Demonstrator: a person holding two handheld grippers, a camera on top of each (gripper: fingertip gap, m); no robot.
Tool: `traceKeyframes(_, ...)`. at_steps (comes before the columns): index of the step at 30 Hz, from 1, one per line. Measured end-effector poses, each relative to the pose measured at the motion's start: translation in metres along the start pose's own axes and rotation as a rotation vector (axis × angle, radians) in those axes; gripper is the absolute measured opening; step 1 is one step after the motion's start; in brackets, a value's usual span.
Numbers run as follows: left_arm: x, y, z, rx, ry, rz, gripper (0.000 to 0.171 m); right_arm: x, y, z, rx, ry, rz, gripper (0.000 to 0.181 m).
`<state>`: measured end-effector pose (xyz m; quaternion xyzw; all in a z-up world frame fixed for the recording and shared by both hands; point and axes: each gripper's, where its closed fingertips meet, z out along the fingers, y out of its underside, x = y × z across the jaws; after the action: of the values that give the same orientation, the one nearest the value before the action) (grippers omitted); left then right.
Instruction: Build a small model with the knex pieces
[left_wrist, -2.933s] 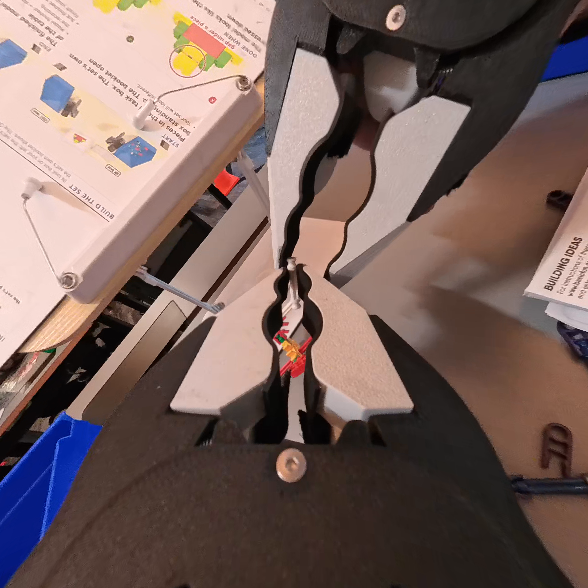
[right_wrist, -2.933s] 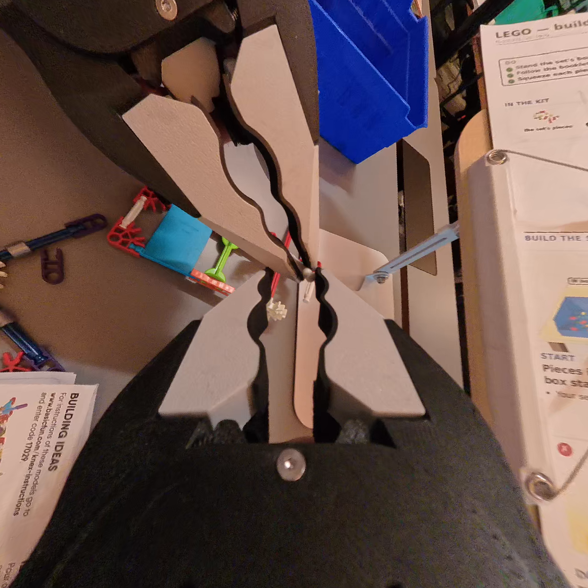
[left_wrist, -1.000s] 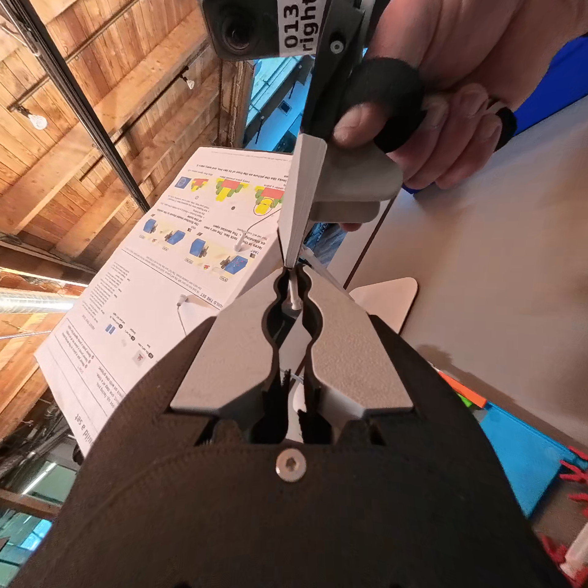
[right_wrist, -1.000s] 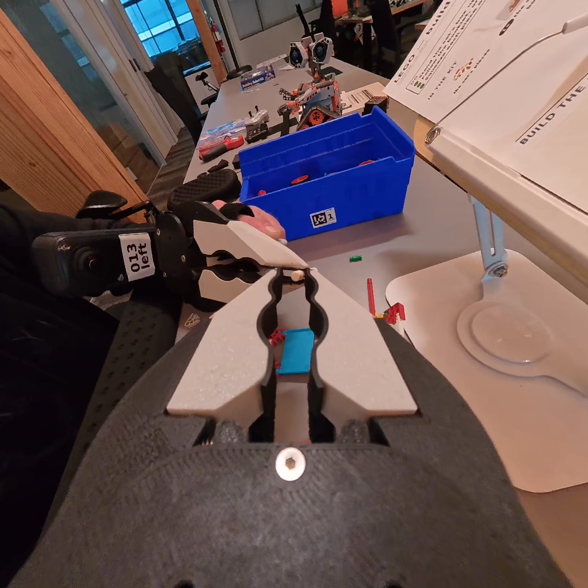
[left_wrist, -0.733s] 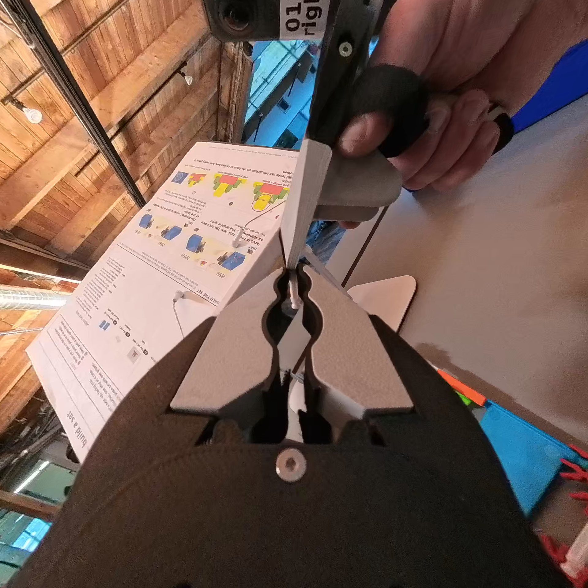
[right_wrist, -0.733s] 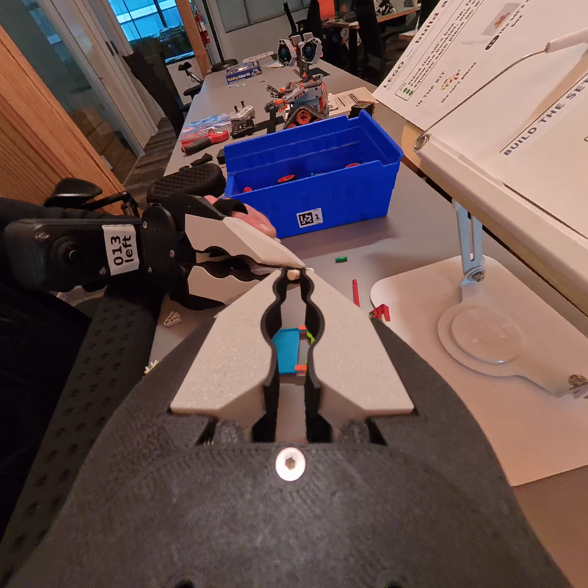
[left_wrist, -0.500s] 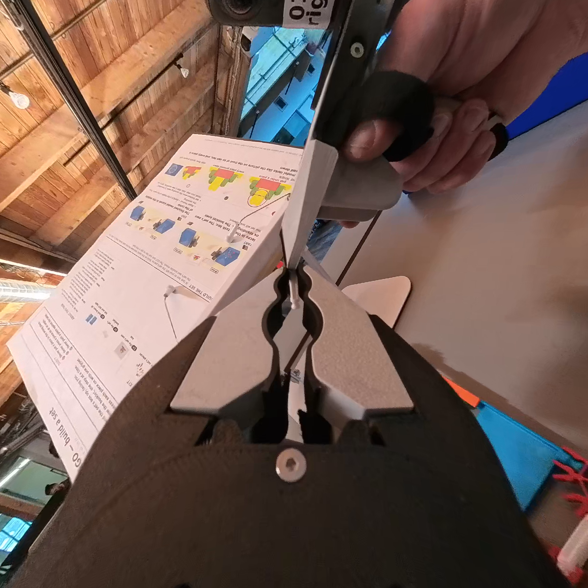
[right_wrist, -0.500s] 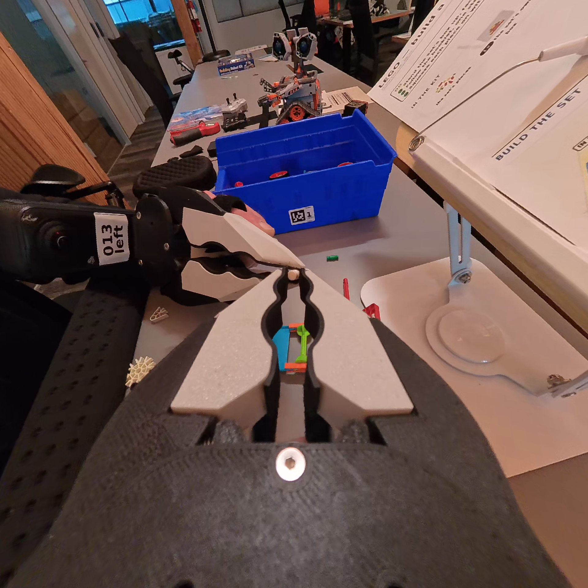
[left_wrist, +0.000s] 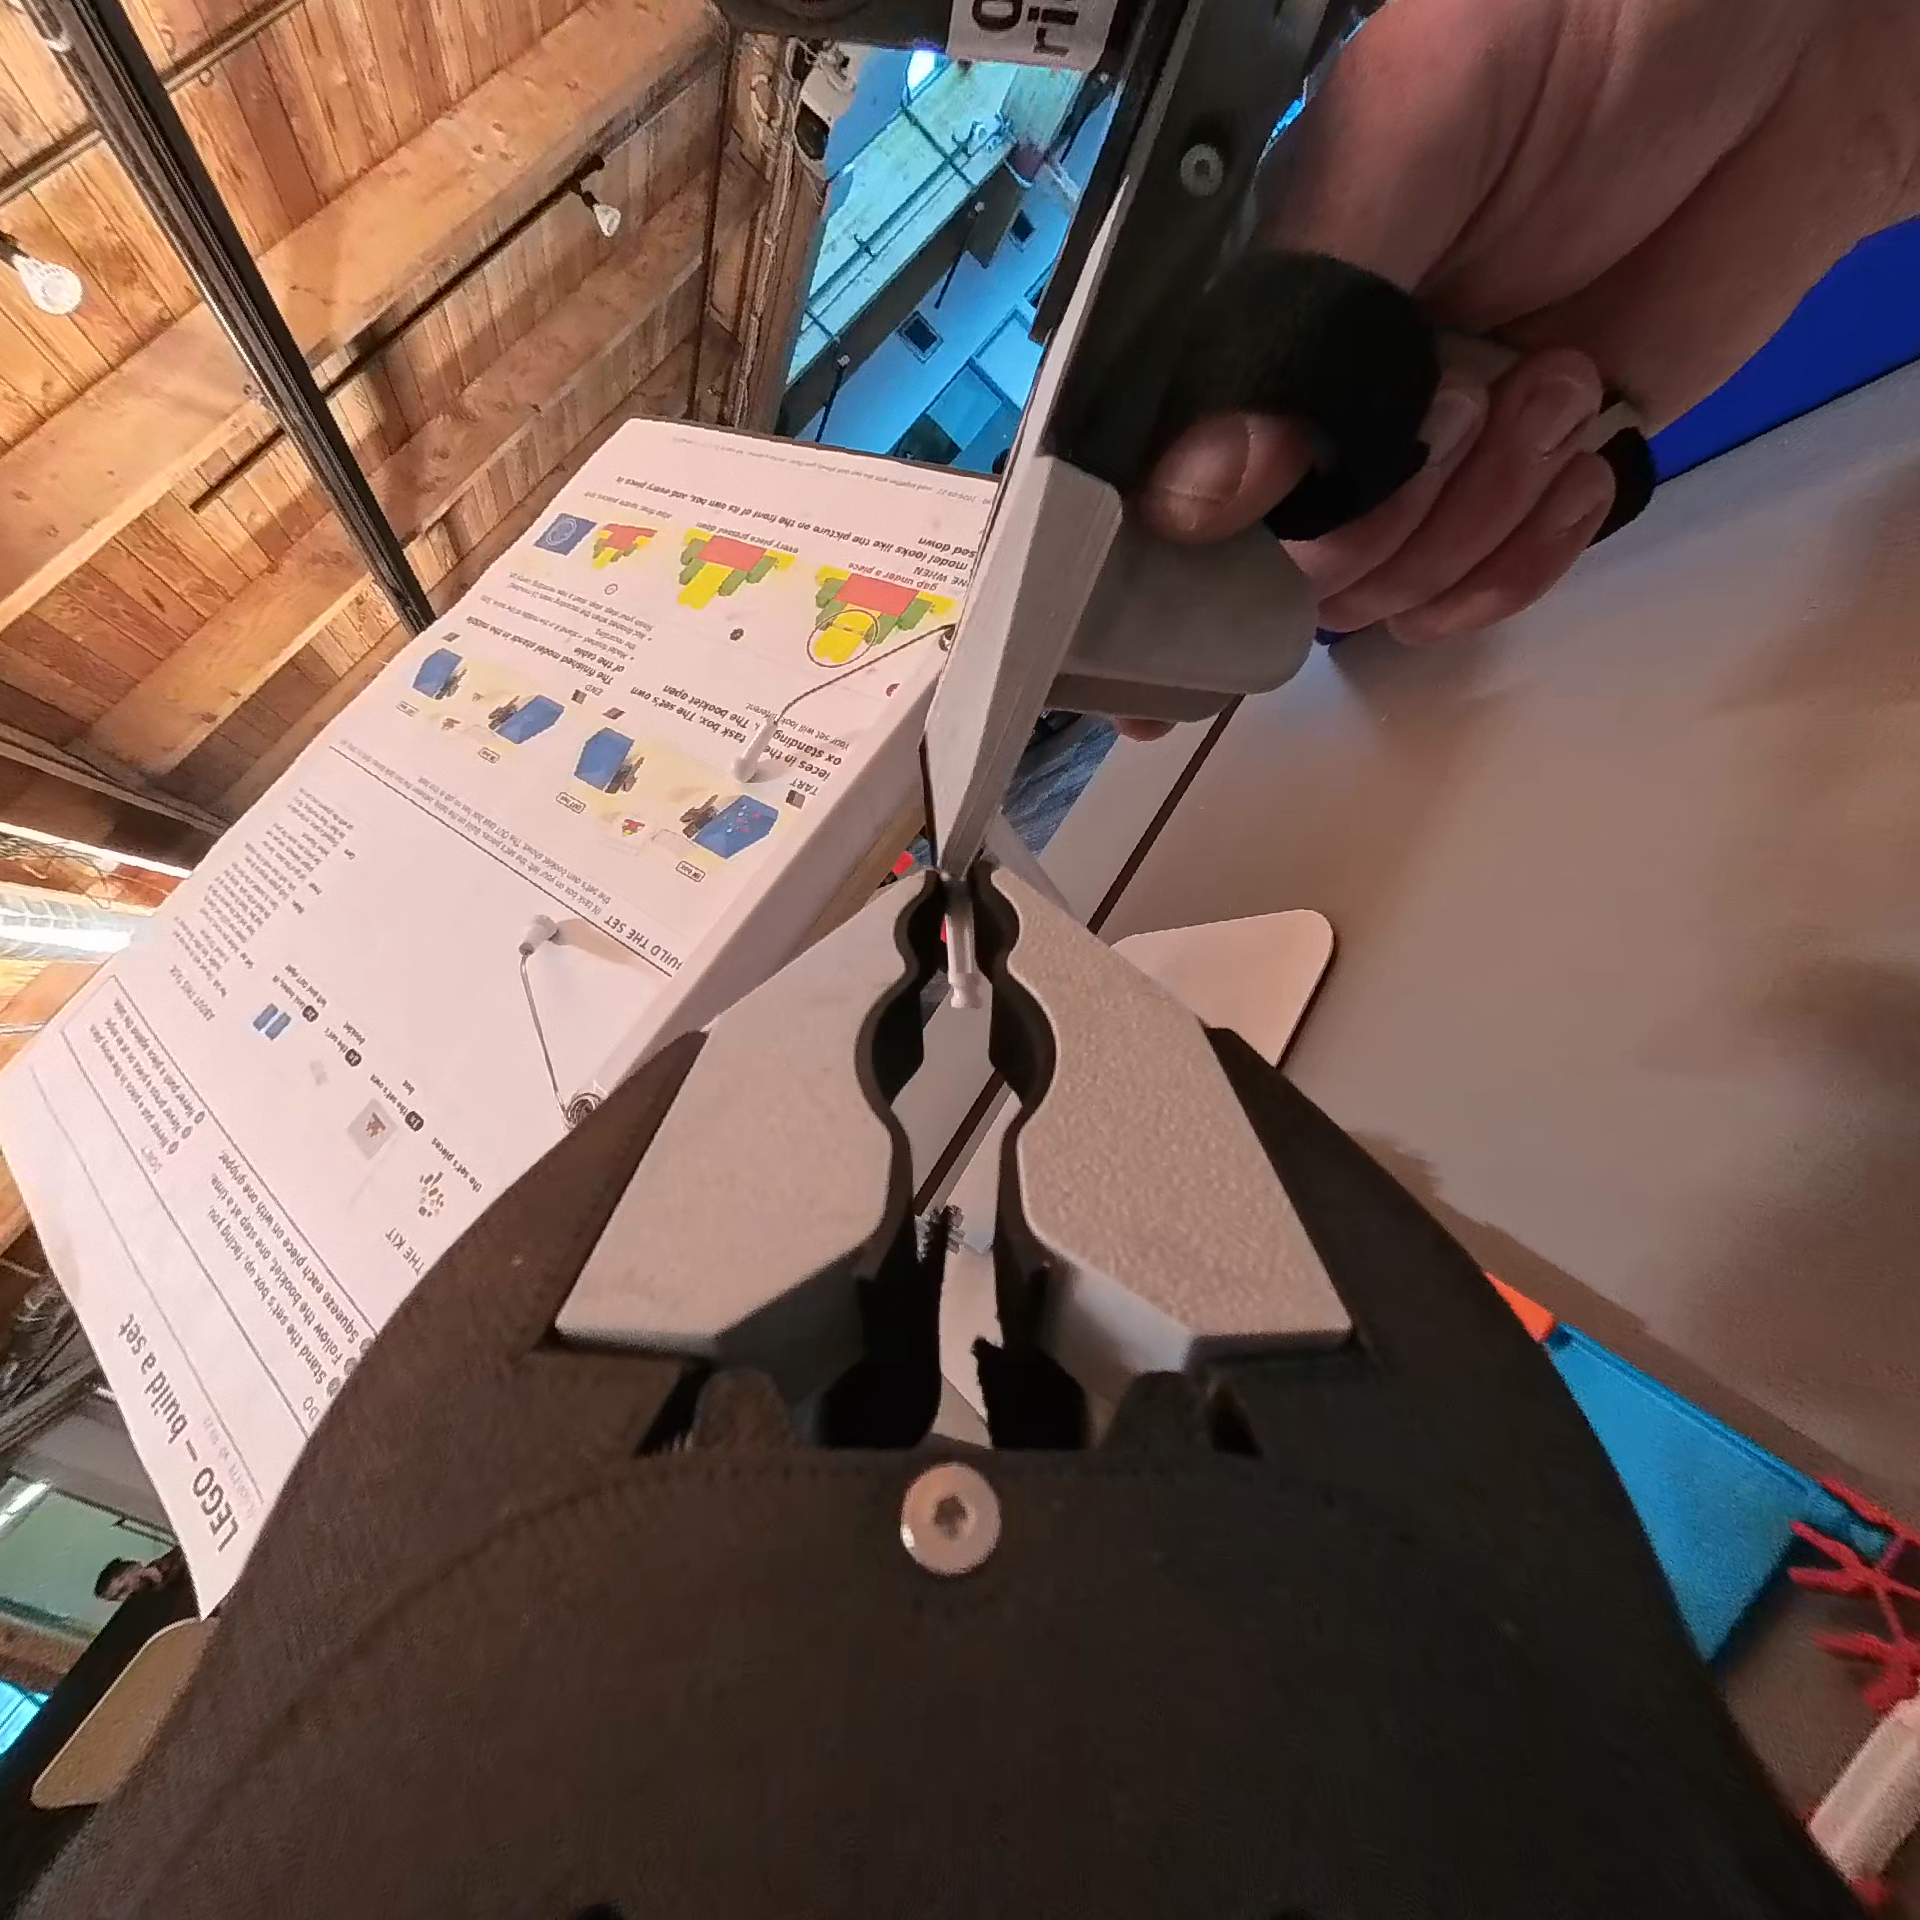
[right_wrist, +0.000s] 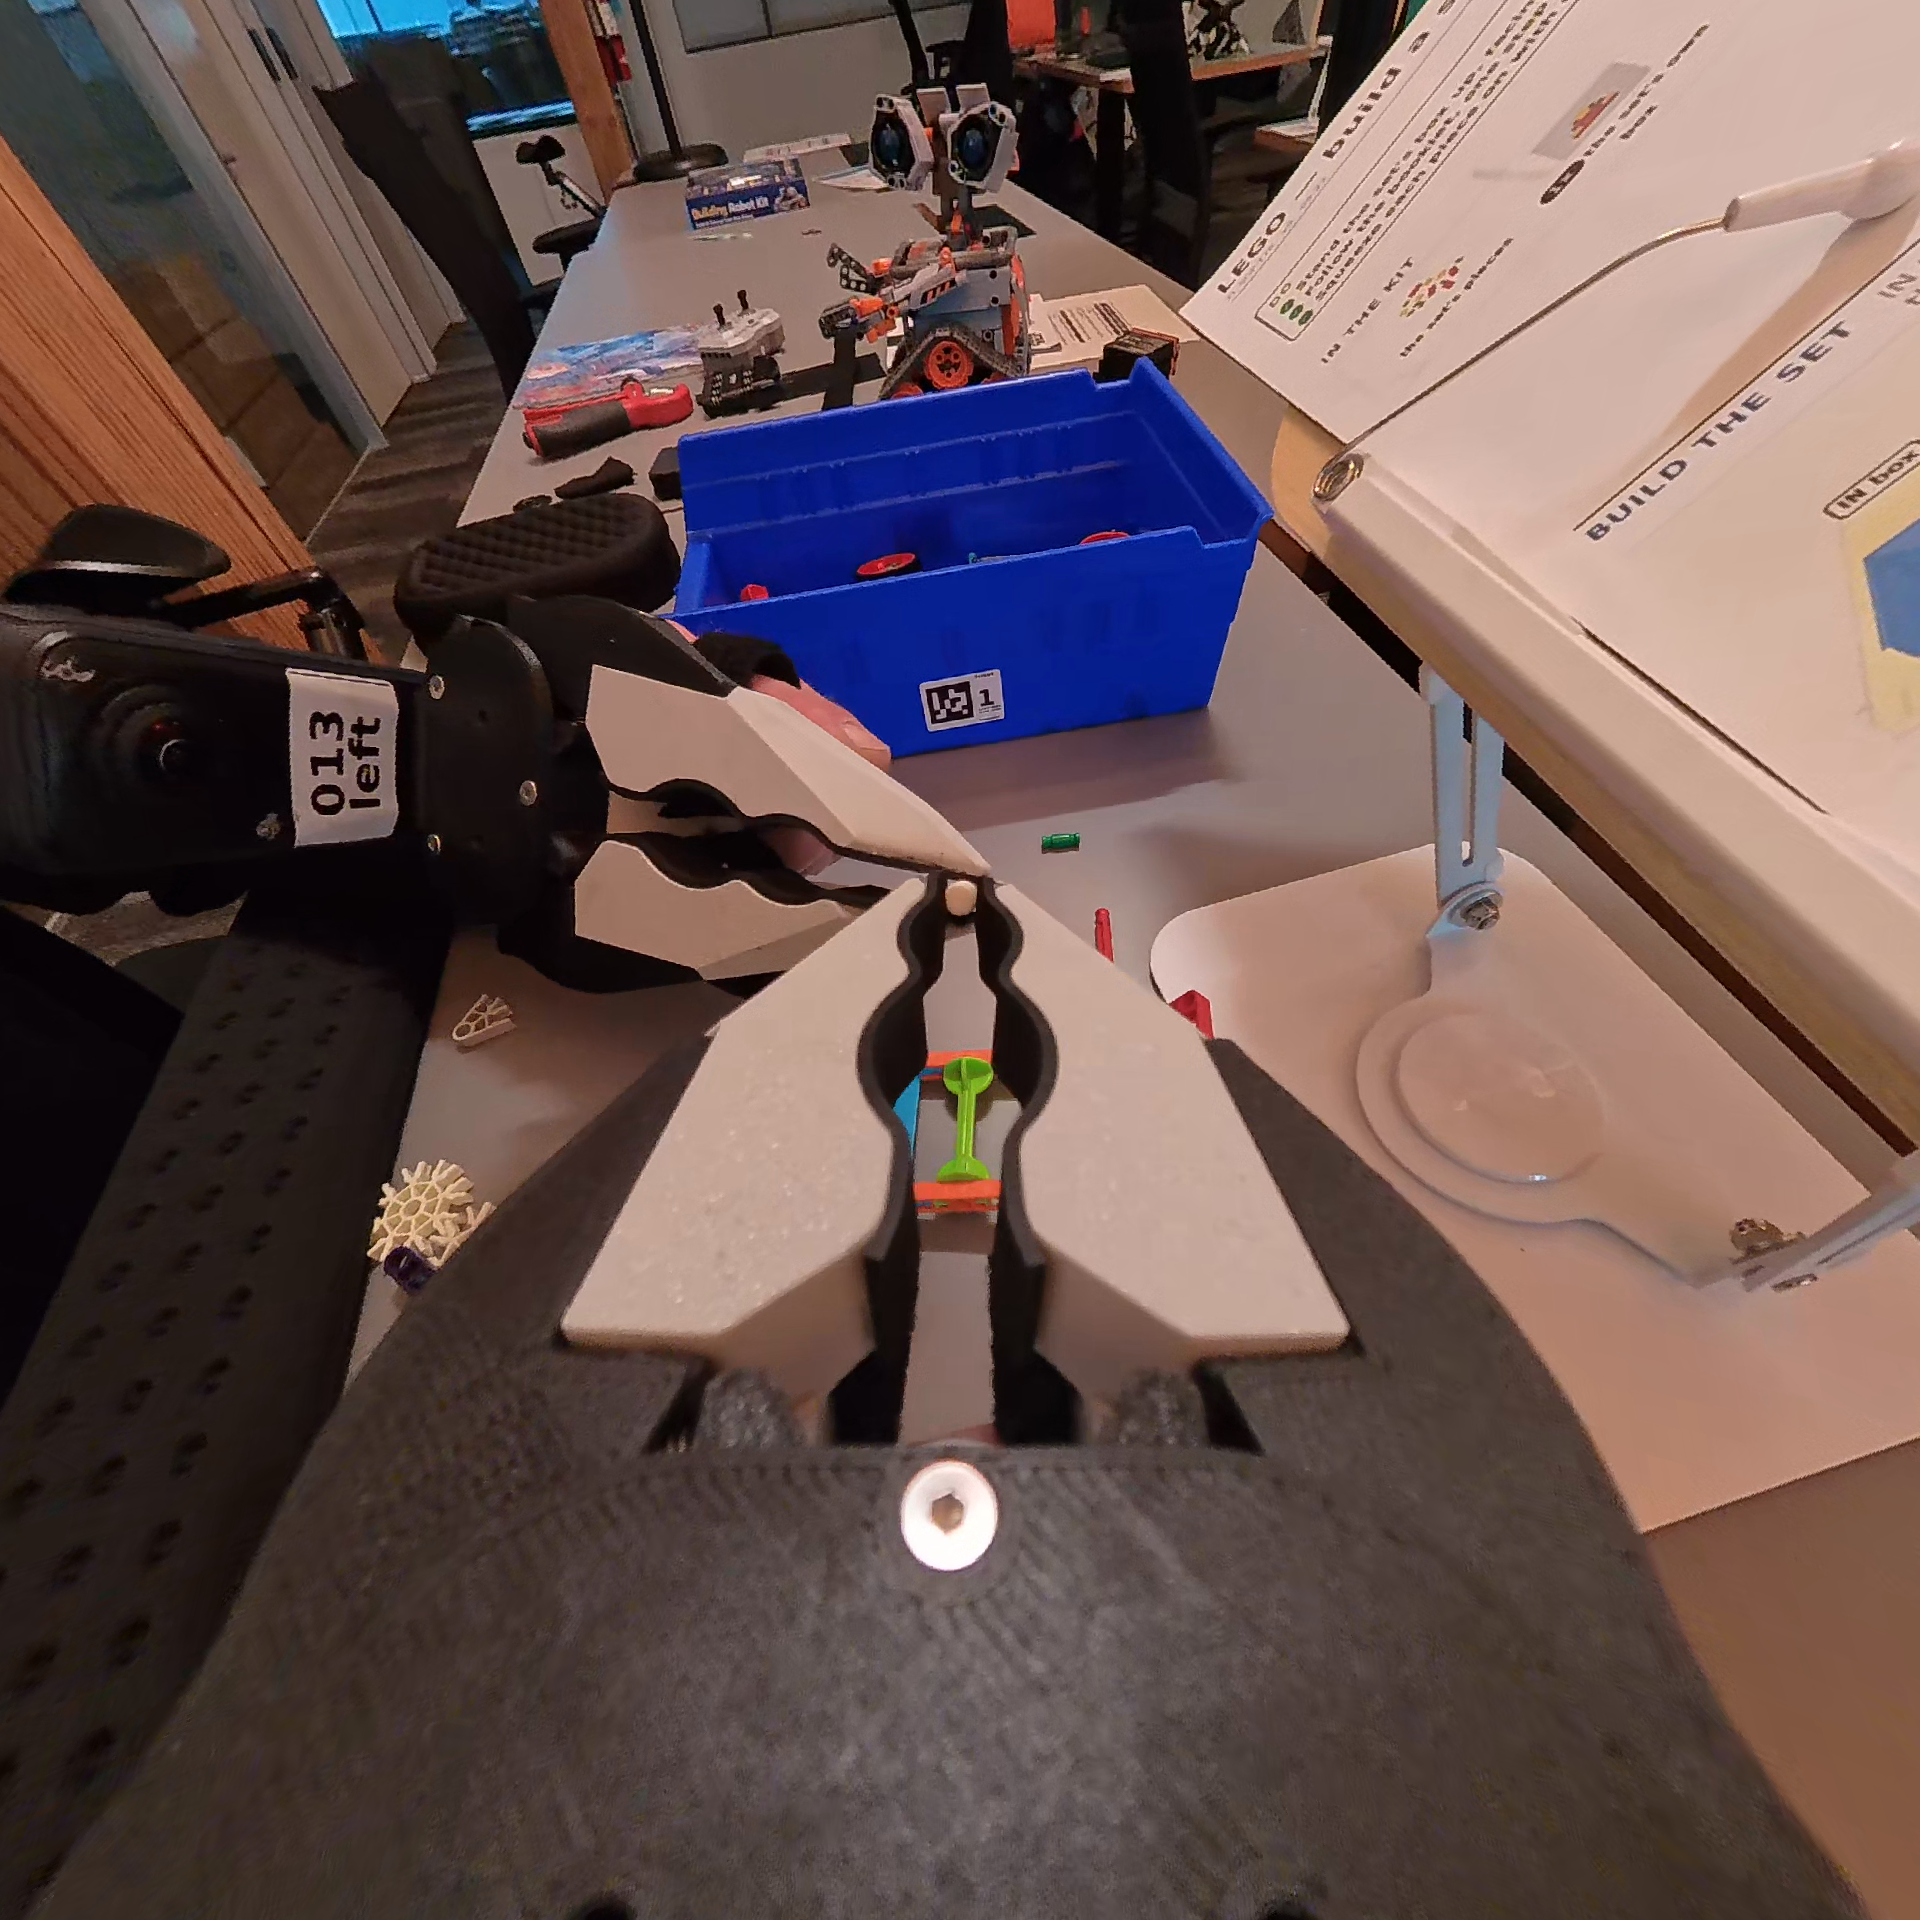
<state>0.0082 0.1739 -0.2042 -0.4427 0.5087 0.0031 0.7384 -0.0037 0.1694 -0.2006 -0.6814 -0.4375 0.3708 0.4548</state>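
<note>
Comparing with the frame half a second before, both grippers had scarcely shifted: the left gripper (left_wrist: 961, 894) still pinched a small white rod (left_wrist: 963, 951) at its tips, and the right gripper (right_wrist: 958, 896) stayed pressed together on the same rod's other end, tip to tip. The tilted instruction board (left_wrist: 499, 831) sat slightly lower in the left wrist view. On the grey table (right_wrist: 1226, 790) stood a blue bin (right_wrist: 966, 582), with a green rod (right_wrist: 966, 1117) on an orange-and-blue assembly below the right gripper's fingers. A white snowflake connector (right_wrist: 426, 1210) lay near the left. A hand (left_wrist: 1507, 312) gripped the right tool from above, its fingers (left_wrist: 977, 727) angled downward.
</note>
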Motion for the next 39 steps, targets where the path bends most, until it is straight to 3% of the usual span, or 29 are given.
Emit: traceKeyframes(39, -0.004, 0.025, 0.006, -0.051, 0.028, -0.154, 0.019, 0.019, 0.006, -0.009, 0.035, -0.01, 0.04, 0.003)
